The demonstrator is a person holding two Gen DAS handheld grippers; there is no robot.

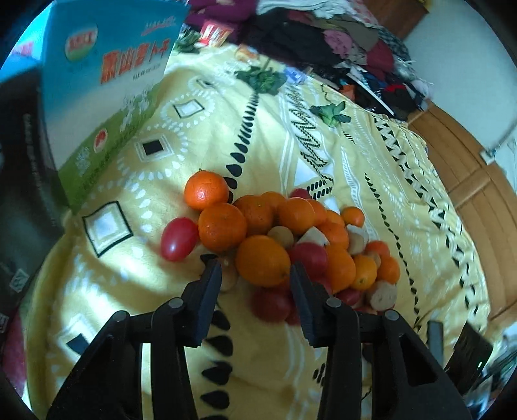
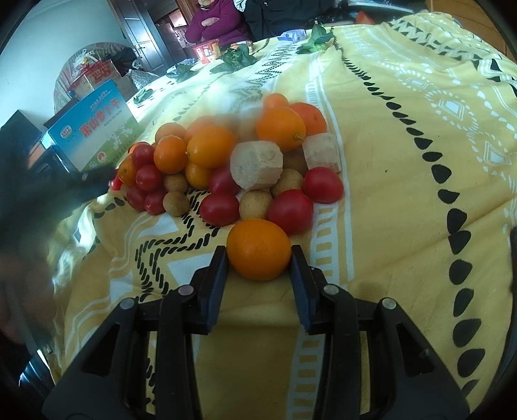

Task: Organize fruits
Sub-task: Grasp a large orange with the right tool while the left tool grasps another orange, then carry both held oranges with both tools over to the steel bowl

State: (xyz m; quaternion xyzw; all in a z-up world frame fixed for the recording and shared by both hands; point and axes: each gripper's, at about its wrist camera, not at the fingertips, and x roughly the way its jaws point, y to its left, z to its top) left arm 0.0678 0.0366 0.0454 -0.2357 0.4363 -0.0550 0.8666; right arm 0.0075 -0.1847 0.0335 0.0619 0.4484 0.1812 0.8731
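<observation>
A pile of fruit lies on a yellow patterned blanket (image 1: 371, 181): small oranges (image 1: 223, 231), cherry tomatoes (image 1: 179, 238), brown longans (image 2: 255, 203) and pale cut chunks (image 2: 257, 165). My left gripper (image 1: 253, 268) is shut on an orange (image 1: 262, 260) at the near side of the pile, and the tomatoes under it look blurred. My right gripper (image 2: 258, 255) is shut on another orange (image 2: 258, 248) that sits at the pile's near edge, with both pads against its sides.
A blue and green carton (image 1: 106, 80) stands at the pile's left. Green leaves (image 1: 263, 79) and a red packet (image 2: 206, 51) lie farther back. Heaped clothes (image 1: 339, 42) fill the far side. A person in a purple top (image 2: 216, 22) sits beyond the blanket. A dark blurred shape (image 2: 48, 194) covers the right view's left edge.
</observation>
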